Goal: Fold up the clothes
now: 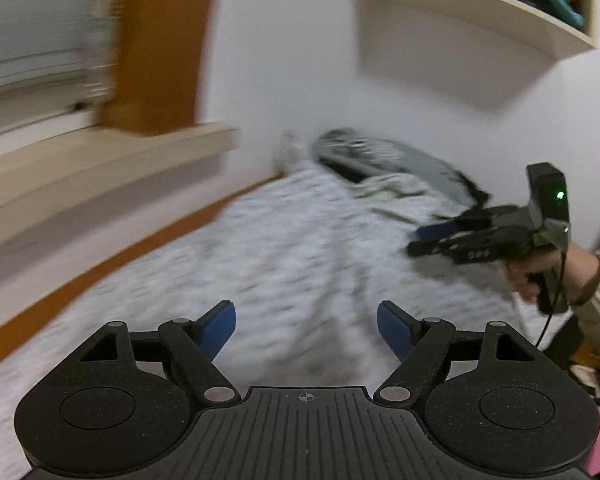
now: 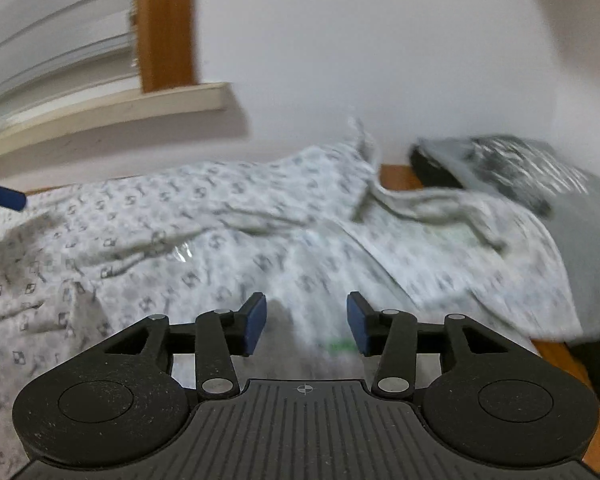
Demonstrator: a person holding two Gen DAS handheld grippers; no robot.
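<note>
Here the white patterned garment [image 2: 204, 216] lies spread and rumpled across the bed's wooden-edged surface, filling most of the right wrist view, with creases running over its middle and one edge bunched up against the white wall [image 2: 360, 40]. At its far right end a folded grey garment [image 2: 512, 168] with a dark printed patch rests partly on the cloth, close to the wall. The right gripper [image 2: 306, 322] hangs over the near part of the patterned cloth with its blue pads parted and nothing between them; the fabric below is blurred. The left gripper [image 1: 306, 330] is spread wide above the same cloth, likewise empty. In the left wrist view the right gripper appears at the right edge, held by a hand [image 1: 540, 276] in a pale striped sleeve, pointing toward the grey garment. A window sill [image 1: 100, 168] and wooden frame stand at the left, and a wall shelf [image 1: 480, 4] with books is mounted above.
</note>
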